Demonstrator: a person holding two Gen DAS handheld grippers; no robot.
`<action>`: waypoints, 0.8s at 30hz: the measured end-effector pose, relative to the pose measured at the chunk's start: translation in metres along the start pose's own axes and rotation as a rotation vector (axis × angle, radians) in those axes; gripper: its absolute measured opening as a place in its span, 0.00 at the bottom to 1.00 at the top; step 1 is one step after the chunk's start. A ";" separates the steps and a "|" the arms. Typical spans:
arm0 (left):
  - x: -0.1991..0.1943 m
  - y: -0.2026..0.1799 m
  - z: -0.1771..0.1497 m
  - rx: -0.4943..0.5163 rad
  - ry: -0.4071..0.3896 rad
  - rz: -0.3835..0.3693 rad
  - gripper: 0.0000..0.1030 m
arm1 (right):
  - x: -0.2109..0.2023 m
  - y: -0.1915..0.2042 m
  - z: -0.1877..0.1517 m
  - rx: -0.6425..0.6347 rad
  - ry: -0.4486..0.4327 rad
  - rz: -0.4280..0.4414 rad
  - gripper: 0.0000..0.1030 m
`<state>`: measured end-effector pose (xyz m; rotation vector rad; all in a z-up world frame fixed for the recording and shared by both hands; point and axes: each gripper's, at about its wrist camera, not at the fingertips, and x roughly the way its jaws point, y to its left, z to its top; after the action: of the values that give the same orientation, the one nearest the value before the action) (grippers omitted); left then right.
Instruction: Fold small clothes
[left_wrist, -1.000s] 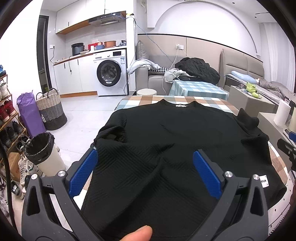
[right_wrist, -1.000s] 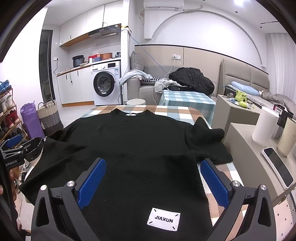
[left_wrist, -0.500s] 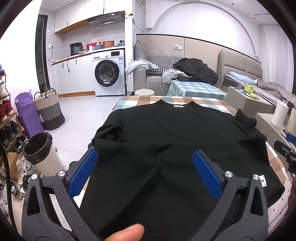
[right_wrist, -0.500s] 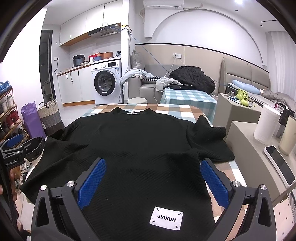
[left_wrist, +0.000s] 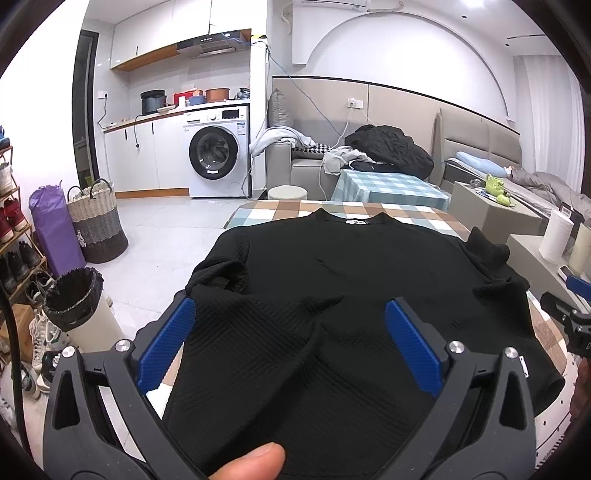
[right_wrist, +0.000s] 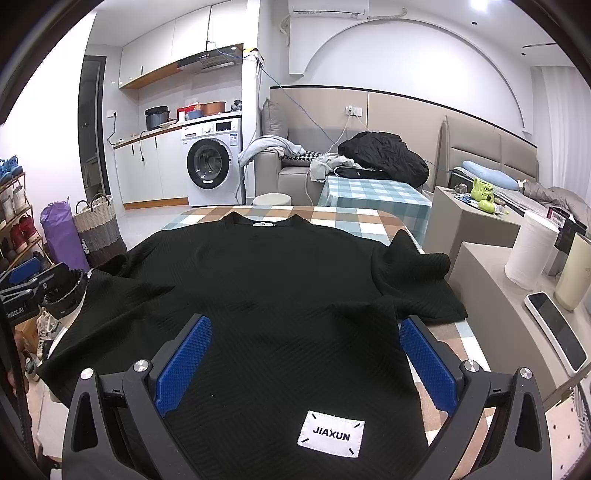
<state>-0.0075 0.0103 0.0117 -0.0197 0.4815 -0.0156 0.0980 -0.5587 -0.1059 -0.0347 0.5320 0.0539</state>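
The black shirt (left_wrist: 354, 295) is lying spread flat on the table (left_wrist: 413, 218), collar pointing away from both cameras, its knit showing a ribbed chevron weave. Its near hem is running out of sight under the claws' frames in both views, so the bottom edge is hard to make out. At the left, the short sleeve (left_wrist: 221, 273) is bunching into soft folds and hanging over the table edge. The left claw (left_wrist: 291, 339) is standing wide open just above the cloth, blue textured pads spread apart, gripping nothing; whether it is touching the fabric cannot be told. A fingertip (left_wrist: 251, 461) is poking in at the bottom, cut off by the frame. The table's checked cloth in brown, white and pale blue is showing only past the collar and along the right side. The right claw (right_wrist: 306, 350) is likewise gaping wide over the lower body, empty. Between its arms a white rectangular label (right_wrist: 331, 434) reading JIAXUN is sitting on the fabric. At the far right, the other sleeve (right_wrist: 413, 280) is lying crumpled, one corner peaking upward.
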 end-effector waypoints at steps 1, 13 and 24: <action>0.000 0.001 0.000 -0.003 0.002 0.001 0.99 | 0.000 0.000 0.000 -0.001 -0.001 -0.002 1.00; 0.010 -0.003 -0.003 0.028 0.030 0.000 0.99 | 0.007 0.003 -0.004 -0.022 0.034 -0.066 1.00; 0.012 -0.009 -0.008 0.059 0.029 -0.005 0.99 | 0.011 0.001 -0.004 -0.019 0.048 -0.061 1.00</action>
<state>-0.0005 0.0008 -0.0004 0.0369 0.5097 -0.0346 0.1055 -0.5575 -0.1145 -0.0713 0.5777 -0.0012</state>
